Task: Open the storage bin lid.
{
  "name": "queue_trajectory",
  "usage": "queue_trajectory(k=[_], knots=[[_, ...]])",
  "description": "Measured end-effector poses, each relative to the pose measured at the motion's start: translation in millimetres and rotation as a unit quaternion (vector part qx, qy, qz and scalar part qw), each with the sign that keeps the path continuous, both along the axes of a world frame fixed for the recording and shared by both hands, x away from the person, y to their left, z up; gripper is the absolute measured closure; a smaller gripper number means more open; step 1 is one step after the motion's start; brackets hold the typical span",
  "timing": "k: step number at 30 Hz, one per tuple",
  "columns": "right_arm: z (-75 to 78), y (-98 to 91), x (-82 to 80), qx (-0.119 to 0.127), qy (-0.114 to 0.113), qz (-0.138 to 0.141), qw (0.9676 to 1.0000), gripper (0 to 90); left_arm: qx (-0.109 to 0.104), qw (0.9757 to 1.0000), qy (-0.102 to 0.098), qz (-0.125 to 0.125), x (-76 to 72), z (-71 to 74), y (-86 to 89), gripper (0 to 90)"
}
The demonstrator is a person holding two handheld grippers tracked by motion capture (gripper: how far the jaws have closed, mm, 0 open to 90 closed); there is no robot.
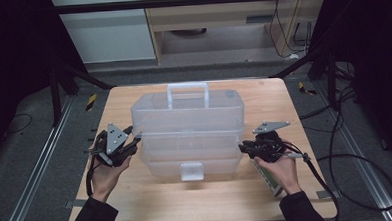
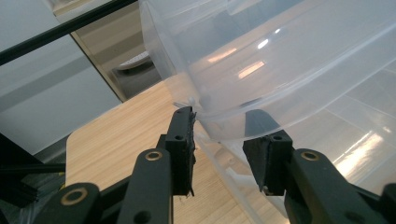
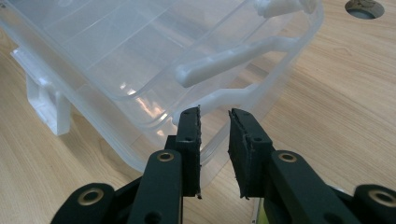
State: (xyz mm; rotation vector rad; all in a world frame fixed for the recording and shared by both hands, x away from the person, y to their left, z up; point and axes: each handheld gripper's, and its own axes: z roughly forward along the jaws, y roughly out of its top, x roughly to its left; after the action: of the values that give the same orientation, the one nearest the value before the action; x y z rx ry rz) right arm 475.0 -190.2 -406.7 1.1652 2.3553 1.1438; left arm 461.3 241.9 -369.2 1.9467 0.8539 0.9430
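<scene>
Two grippers flank clear tiered box (image 1: 189,133) mid-desk (image 1: 198,200) | progress: early, box closed, front latch (image 1: 192,171) down, not lifted | left gripper (image 2: 224,140) jaws part-open around box's corner rim, contact unclear | right gripper (image 3: 214,135) jaws narrowly apart, empty, at box's end | contents hidden by frosted plastic

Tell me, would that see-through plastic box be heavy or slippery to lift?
Probably light: the box looks see-through with nothing visible inside. Likely slippery, since its walls gleam smooth where the left gripper and right gripper meet its edges. It seems unlikely to tip, sitting wide and low on the table.
</scene>
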Motion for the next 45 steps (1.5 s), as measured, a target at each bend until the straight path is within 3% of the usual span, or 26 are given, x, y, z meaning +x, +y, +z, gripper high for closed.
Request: queue_trajectory(k=[23, 35, 45], knots=[[-0.1, 1.6, -0.6, 0.003, 0.009, -0.005, 0.9999, 77.0, -0.008, 0.9997, -0.021, 0.003, 6.4, 6.5, -0.8, 64.3], [-0.4, 1.9, -0.7, 0.003, 0.007, -0.006, 1.0, 76.9, -0.014, 0.9996, -0.023, 0.005, 11.7, 9.6, -1.5, 65.2], [-0.5, 2.1, -0.6, 0.005, 0.008, -0.008, 0.9999, 76.8, -0.006, 0.9997, -0.022, 0.011, 15.7, 13.4, -3.2, 66.5]])
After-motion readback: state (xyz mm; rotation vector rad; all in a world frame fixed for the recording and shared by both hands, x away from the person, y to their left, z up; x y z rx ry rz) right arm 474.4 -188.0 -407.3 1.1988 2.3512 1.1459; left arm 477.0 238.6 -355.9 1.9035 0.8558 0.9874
